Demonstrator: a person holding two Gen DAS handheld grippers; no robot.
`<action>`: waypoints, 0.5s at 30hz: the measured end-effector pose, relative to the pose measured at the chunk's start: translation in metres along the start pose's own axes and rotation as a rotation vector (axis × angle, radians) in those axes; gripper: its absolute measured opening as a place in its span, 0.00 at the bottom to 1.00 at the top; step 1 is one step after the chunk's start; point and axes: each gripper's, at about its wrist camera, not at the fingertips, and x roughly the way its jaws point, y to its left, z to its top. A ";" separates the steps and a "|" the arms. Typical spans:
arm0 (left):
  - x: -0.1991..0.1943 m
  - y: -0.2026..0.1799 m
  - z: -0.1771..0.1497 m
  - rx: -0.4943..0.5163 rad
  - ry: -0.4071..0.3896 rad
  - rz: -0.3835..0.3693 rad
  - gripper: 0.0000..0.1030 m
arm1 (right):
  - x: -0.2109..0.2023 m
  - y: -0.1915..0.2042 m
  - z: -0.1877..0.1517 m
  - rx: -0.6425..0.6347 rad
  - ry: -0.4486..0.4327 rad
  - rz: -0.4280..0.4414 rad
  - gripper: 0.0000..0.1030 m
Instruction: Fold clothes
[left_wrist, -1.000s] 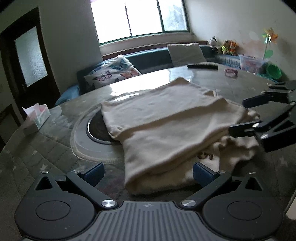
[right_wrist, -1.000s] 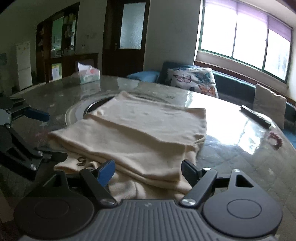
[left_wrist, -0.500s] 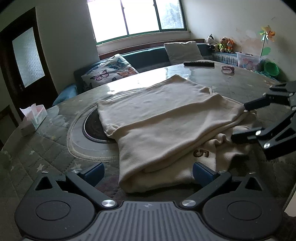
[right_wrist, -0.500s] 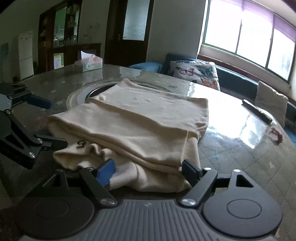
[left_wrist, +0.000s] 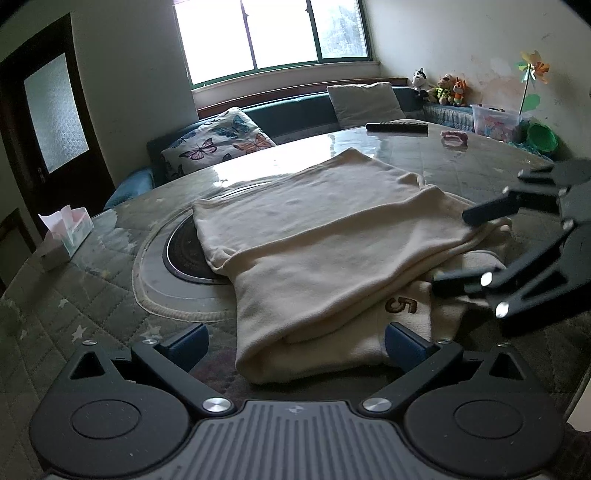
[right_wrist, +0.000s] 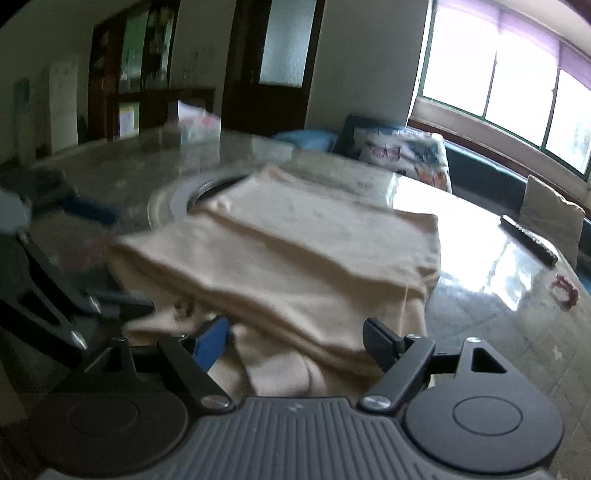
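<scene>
Both my grippers have pulled back a touch from a second ago, and the near end of the cream garment that sat half hidden between my left gripper's fingers now lies fully in view, with the brown "5" showing on the lower layer. My right wrist view is smeared with motion, so that hand is on the move.

My left gripper hangs with its fingers spread wide, the garment's near fold lying between them but no pad pressing on it. My right gripper is spread wide too, straddling the near right corner of the stack, nothing clamped.

The garment sits folded in layers in the middle of the round table, its far left part overlapping the round inset plate. The top layer looks tidy, but the bottom layer bulges out loose at the near right, so I judge the fold needs one more tuck or a final fold-over.

Room to work: the near table edge is just beside my grippers. To the far left a tissue box stands well apart. Far right, a remote control and a small pink object sit well apart too. Between them the table is open.
</scene>
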 end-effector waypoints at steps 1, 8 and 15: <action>0.000 0.000 0.000 -0.001 0.000 -0.001 1.00 | -0.001 0.000 -0.001 -0.001 0.001 0.005 0.79; 0.001 0.002 0.000 -0.003 -0.001 -0.007 1.00 | -0.012 0.000 0.012 0.002 -0.071 0.007 0.79; 0.001 0.003 0.000 -0.006 0.000 -0.011 1.00 | 0.007 0.005 0.007 -0.012 -0.010 0.015 0.79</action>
